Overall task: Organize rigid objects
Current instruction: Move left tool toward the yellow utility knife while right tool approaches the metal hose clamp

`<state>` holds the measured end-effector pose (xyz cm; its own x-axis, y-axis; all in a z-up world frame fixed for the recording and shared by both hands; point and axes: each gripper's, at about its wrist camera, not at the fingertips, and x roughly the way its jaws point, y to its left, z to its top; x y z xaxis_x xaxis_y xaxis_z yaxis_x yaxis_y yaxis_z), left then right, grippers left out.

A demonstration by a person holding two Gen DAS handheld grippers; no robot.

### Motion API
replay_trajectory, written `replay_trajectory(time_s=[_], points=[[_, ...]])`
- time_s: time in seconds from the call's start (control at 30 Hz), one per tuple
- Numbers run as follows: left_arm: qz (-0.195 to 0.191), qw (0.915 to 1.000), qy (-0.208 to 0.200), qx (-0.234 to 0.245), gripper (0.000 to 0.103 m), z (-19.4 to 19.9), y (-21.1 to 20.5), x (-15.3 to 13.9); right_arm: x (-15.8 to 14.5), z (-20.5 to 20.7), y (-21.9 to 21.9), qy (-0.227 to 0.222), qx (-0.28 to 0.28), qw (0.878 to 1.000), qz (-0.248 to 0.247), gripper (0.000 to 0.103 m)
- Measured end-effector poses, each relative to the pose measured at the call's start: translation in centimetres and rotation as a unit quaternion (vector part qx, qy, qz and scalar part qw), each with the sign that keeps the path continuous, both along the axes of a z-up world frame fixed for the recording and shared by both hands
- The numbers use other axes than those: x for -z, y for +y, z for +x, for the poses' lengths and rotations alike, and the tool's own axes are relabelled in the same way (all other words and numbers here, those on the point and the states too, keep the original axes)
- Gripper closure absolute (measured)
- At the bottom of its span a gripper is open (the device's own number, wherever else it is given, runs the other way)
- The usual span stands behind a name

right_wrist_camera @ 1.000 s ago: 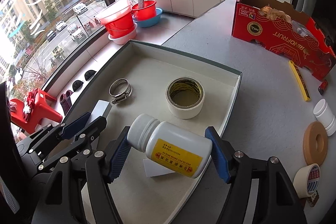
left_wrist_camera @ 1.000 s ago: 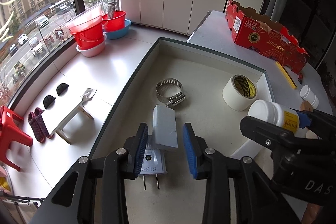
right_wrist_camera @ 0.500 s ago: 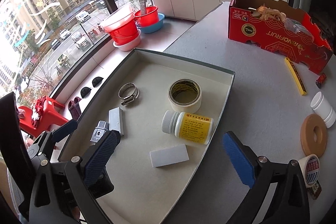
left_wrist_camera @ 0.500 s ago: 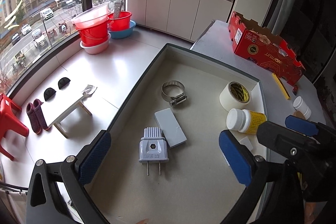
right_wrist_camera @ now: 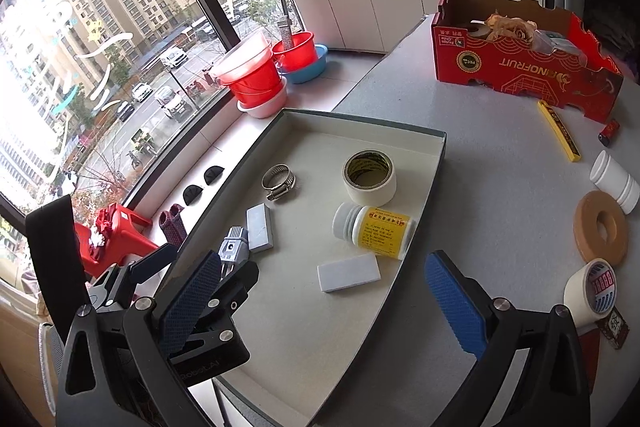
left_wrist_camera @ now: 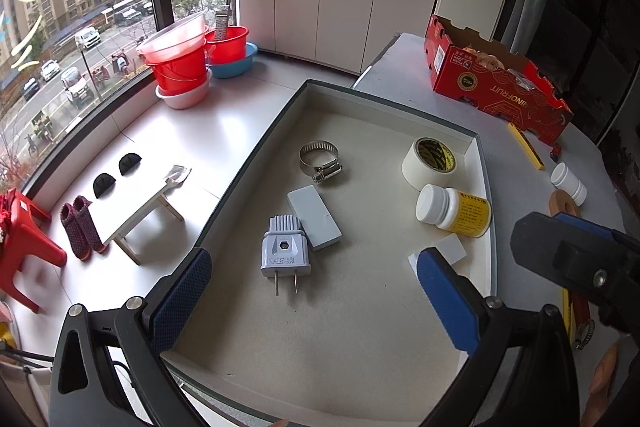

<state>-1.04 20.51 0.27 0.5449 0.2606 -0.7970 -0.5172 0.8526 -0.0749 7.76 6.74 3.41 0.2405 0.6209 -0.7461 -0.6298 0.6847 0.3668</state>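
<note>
A shallow grey tray (left_wrist_camera: 256, 163) (right_wrist_camera: 440, 163) holds a metal hose clamp (left_wrist_camera: 320, 159) (right_wrist_camera: 279, 181), a grey block (left_wrist_camera: 314, 213) (right_wrist_camera: 259, 227), a grey plug (left_wrist_camera: 285, 251) (right_wrist_camera: 232, 249), a cream tape roll (left_wrist_camera: 434, 163) (right_wrist_camera: 370, 177), a white bottle with a yellow label (left_wrist_camera: 454, 211) (right_wrist_camera: 374, 231) lying on its side, and a white block (left_wrist_camera: 452, 249) (right_wrist_camera: 348, 271). My left gripper (left_wrist_camera: 316, 301) hangs open and empty above the tray's near end, just short of the plug. My right gripper (right_wrist_camera: 324, 303) is open and empty too, behind the white block and the bottle.
On the table right of the tray are a red cardboard box (right_wrist_camera: 520, 67), a yellow stick (right_wrist_camera: 558, 129), a small white jar (right_wrist_camera: 614, 181), a tan ring (right_wrist_camera: 600, 227) and a printed tape roll (right_wrist_camera: 592, 287). Red buckets (left_wrist_camera: 180, 67) stand on the window ledge to the left.
Both grippers have opened wide and drawn back and up. The left let go of the grey block, now flat beside the plug. The right let go of the bottle, now lying in the tray.
</note>
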Motion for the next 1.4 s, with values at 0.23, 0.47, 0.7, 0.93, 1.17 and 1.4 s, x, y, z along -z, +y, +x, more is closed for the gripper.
replay_trajectory(time_s=[0.23,0.47,0.7,0.93,1.17,1.4], points=[[0.013,0.9997,0.013,0.019,0.000,0.2,-2.1,-0.7,-0.3,-0.9,-2.3,-0.003,0.004,1.000,-0.013,0.001],[0.017,0.9970,0.025,0.072,0.000,0.7,-5.9,-0.9,0.0,-1.8,-6.3,-0.001,0.024,1.000,-0.011,0.001],[0.019,0.9895,0.041,0.137,0.000,2.4,-11.3,-0.7,1.8,-1.7,-13.4,0.033,0.096,0.995,-0.009,0.001],[0.026,0.9758,0.049,0.211,0.000,4.5,-18.2,0.0,3.6,-1.8,-22.5,0.042,0.215,0.975,-0.017,0.001],[0.047,0.9664,0.079,0.240,0.000,7.7,-22.8,2.4,6.0,-3.3,-28.7,0.076,0.292,0.954,-0.006,0.001],[0.045,0.9604,0.098,0.257,0.000,9.9,-24.5,4.5,7.1,-4.1,-30.4,0.087,0.307,0.948,-0.011,0.001]])
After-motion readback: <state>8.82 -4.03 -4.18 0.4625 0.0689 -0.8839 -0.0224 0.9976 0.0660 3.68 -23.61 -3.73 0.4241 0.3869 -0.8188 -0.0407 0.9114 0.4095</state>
